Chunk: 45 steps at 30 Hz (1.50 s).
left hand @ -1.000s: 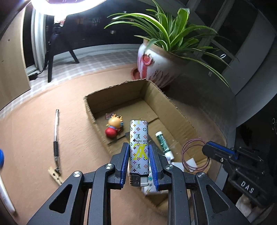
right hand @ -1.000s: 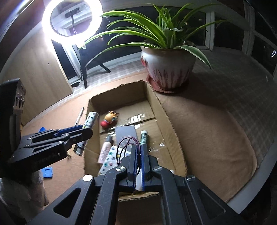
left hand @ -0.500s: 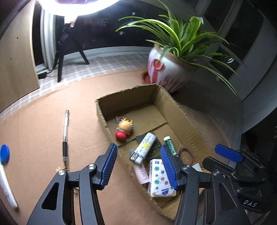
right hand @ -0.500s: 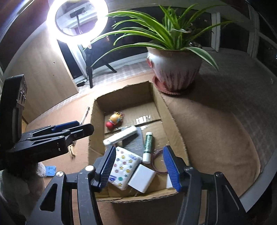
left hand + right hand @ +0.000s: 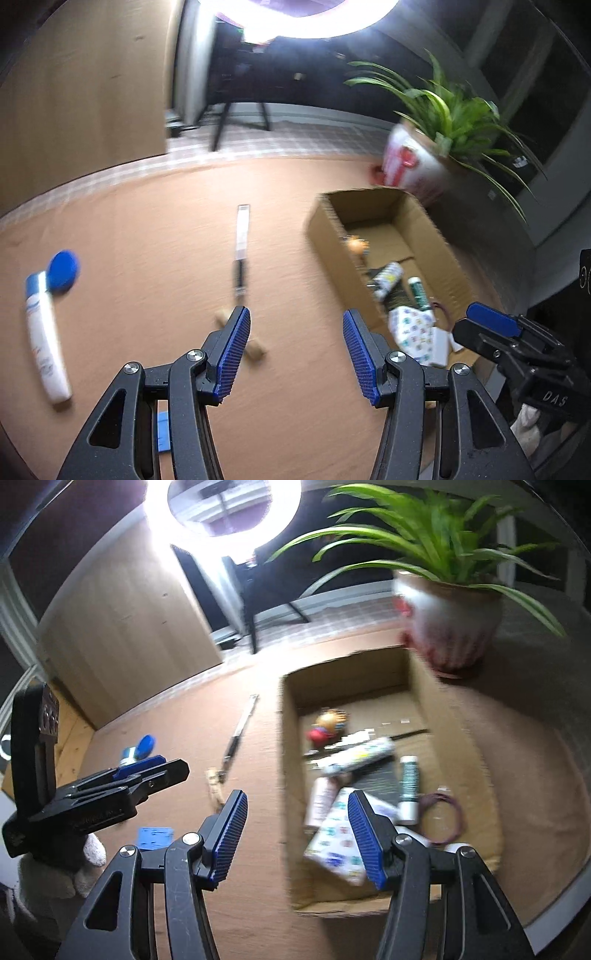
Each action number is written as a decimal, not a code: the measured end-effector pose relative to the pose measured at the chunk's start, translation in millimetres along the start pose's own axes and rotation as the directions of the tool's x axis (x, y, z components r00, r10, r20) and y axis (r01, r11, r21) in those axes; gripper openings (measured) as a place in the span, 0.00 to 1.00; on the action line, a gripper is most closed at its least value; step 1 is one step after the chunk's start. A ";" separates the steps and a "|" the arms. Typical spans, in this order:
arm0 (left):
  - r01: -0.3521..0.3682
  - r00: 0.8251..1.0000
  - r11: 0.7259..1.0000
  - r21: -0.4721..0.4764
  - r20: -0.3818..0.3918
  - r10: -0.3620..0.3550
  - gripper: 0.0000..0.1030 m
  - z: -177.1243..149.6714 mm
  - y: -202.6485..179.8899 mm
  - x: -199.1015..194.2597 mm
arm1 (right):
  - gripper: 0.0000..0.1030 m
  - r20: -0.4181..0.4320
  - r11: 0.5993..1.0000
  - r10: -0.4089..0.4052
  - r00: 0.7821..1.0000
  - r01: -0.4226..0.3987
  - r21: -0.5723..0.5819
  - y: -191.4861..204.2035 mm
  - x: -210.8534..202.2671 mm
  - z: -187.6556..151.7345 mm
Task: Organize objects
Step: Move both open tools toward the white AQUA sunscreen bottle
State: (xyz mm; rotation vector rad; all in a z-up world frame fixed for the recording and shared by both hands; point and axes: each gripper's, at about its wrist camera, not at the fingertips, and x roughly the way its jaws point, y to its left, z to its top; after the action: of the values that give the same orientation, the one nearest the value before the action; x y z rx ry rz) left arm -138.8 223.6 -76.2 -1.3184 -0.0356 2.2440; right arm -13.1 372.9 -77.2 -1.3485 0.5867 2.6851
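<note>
My left gripper (image 5: 295,347) is open and empty over the brown mat, left of the cardboard box (image 5: 325,236). A wooden clothespin (image 5: 255,350) lies just beyond its left finger, with a pen (image 5: 241,251) farther out. A white tube (image 5: 46,339) with a blue cap (image 5: 63,272) lies at the left. My right gripper (image 5: 297,834) is open and empty above the box's near left wall (image 5: 286,775). Inside the box lie the patterned lighter (image 5: 356,758), a small toy figure (image 5: 327,725), a green-white tube (image 5: 408,784), a tissue pack (image 5: 338,843) and a hair band (image 5: 445,818).
A potted plant (image 5: 452,627) stands behind the box at the right. A ring light on a tripod (image 5: 221,509) stands at the back. A small blue block (image 5: 155,838) lies on the mat near the left gripper. A wooden panel (image 5: 125,620) stands at the left.
Both grippers opened: the lighter and the hair band dropped into the box. Both have since swung left, the left one out over the mat toward the clothespin and pen.
</note>
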 end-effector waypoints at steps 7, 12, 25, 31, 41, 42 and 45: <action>-0.065 0.997 0.986 -0.151 0.025 0.070 0.55 -20.5 92.7 -37.2 | 0.51 -0.068 0.990 0.117 0.991 -0.122 -0.072 59.9 29.4 8.9; -0.088 0.993 0.957 -0.277 0.048 0.105 0.57 -38.6 164.1 -61.1 | 0.51 -0.137 0.968 0.214 0.967 -0.229 -0.103 109.4 59.8 14.9; 0.050 0.997 0.911 -0.410 0.067 -0.024 0.66 -64.4 277.5 -54.0 | 0.51 -0.348 0.917 0.369 0.862 -0.398 -0.013 222.1 170.6 14.8; 0.055 0.998 0.909 -0.413 0.037 -0.043 0.66 -61.6 295.8 -35.0 | 0.52 -0.392 0.923 0.344 0.853 -0.384 -0.026 251.8 209.0 14.9; 0.104 0.994 0.925 -0.364 0.011 -0.108 0.65 -61.0 298.4 -19.5 | 0.48 -0.440 0.935 0.306 0.844 -0.353 -0.025 274.7 240.7 11.2; 0.107 0.994 0.927 -0.361 0.010 -0.111 0.62 -60.4 297.6 -18.9 | 0.44 -0.447 0.936 0.300 0.842 -0.350 -0.032 277.9 242.3 9.3; 0.124 0.991 0.932 -0.341 -0.006 -0.134 0.51 -60.3 292.9 -14.1 | 0.35 -0.473 0.938 0.280 0.835 -0.344 -0.052 283.5 244.4 2.6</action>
State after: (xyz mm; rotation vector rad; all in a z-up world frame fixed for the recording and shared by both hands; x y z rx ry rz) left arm -209.8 -48.5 -178.9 -1.4757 -0.5071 2.1702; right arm -231.6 88.1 -183.0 -2.1323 0.7297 2.6818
